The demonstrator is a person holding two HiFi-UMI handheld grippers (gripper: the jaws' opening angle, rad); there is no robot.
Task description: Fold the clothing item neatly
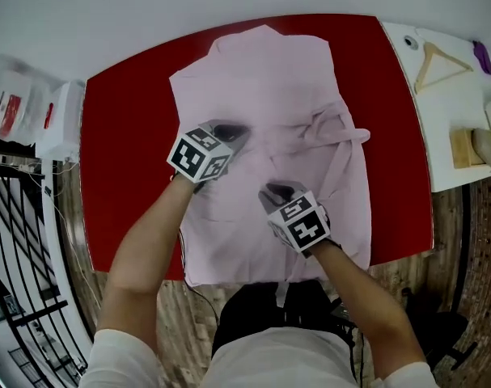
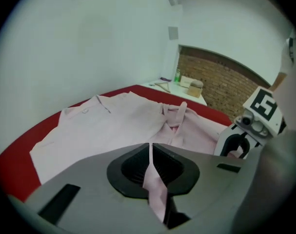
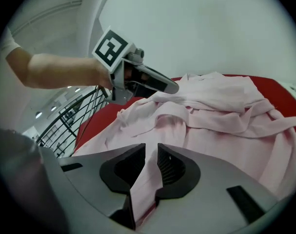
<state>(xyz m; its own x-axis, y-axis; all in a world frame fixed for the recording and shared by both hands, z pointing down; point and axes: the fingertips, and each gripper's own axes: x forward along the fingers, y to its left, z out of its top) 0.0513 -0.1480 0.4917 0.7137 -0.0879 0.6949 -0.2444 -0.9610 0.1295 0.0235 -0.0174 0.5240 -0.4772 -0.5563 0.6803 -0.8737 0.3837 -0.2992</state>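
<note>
Pink garment [image 1: 269,79] flat on red table [image 1: 124,136], collar far — early stage | your left gripper [image 1: 229,130] pinches cloth mid-left | right gripper [image 1: 277,191] clamps a near fold — main folds left to do

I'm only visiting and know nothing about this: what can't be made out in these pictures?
- Head view: the left gripper and right gripper cover the spots where they pinch the garment.
- Gripper views: each gripper's own body hides which part of the garment runs below its jaws.
- Head view: things on the side table are too small to name, some cut by the right edge.
</note>
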